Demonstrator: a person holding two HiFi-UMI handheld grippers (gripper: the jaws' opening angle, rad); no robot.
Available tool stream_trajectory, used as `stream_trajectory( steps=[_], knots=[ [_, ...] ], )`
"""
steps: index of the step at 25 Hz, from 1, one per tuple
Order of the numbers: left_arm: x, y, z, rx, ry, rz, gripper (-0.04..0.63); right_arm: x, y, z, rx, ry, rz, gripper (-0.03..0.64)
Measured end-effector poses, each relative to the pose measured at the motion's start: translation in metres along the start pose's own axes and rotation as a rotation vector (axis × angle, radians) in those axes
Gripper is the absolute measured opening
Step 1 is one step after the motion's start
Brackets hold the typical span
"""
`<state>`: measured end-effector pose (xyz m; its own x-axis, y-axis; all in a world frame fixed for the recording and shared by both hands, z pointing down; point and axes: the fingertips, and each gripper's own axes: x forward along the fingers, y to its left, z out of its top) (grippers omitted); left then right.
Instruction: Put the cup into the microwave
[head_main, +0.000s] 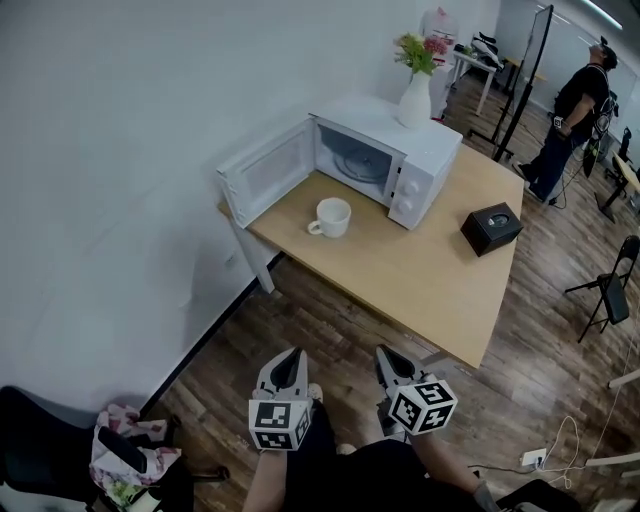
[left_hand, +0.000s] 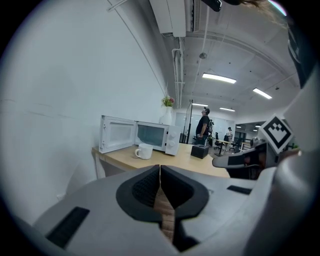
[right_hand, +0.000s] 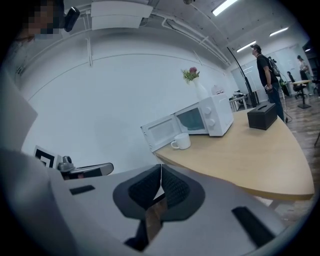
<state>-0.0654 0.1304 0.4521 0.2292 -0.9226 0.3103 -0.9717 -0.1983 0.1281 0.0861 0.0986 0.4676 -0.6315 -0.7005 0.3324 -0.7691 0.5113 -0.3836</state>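
Head view: cup (head_main: 331, 216) upright on table (head_main: 420, 285), just in front of the microwave (head_main: 405, 165) cavity, beside the open door (head_main: 265, 172). Vase (head_main: 415, 98) on the microwave, black box (head_main: 491, 228) to the right, well apart from the cup. Person (head_main: 570, 110) far back. Left gripper (head_main: 297, 353) and right gripper (head_main: 383, 352) are short of the table, over the floor; nothing blocks the cup.

Left gripper view: jaws together, nothing between. Shows the ceiling lights, unseen from the head.

Right gripper view: jaws together, empty. Shows the table's underside edge.
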Motion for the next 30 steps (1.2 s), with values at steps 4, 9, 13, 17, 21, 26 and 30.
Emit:
stream_trajectory(
  steps=[4, 9, 13, 17, 21, 26, 30],
  knots=[
    [0.024, 0.024, 0.014, 0.003, 0.002, -0.015, 0.006, 0.029, -0.001, 0.017, 0.005, -0.011, -0.02, -0.006],
    [0.052, 0.051, 0.033, 0.014, -0.009, -0.044, 0.006, 0.064, -0.001, 0.034, 0.011, -0.025, -0.043, -0.006],
    [0.07, 0.073, 0.041, 0.019, -0.003, -0.06, 0.006, 0.09, 0.001, 0.042, 0.024, -0.033, -0.057, -0.006],
    [0.088, 0.093, 0.047, 0.027, -0.002, -0.081, 0.006, 0.114, 0.001, 0.048, 0.034, -0.04, -0.074, -0.006],
    [0.101, 0.11, 0.049, 0.039, 0.002, -0.098, 0.006, 0.134, 0.002, 0.05, 0.047, -0.052, -0.089, -0.006],
    [0.105, 0.124, 0.046, 0.041, 0.015, -0.107, 0.006, 0.146, 0.005, 0.045, 0.063, -0.049, -0.104, -0.006],
    [0.101, 0.131, 0.041, 0.027, 0.027, -0.104, 0.006, 0.149, 0.006, 0.045, 0.061, -0.039, -0.113, -0.006]
  ],
)
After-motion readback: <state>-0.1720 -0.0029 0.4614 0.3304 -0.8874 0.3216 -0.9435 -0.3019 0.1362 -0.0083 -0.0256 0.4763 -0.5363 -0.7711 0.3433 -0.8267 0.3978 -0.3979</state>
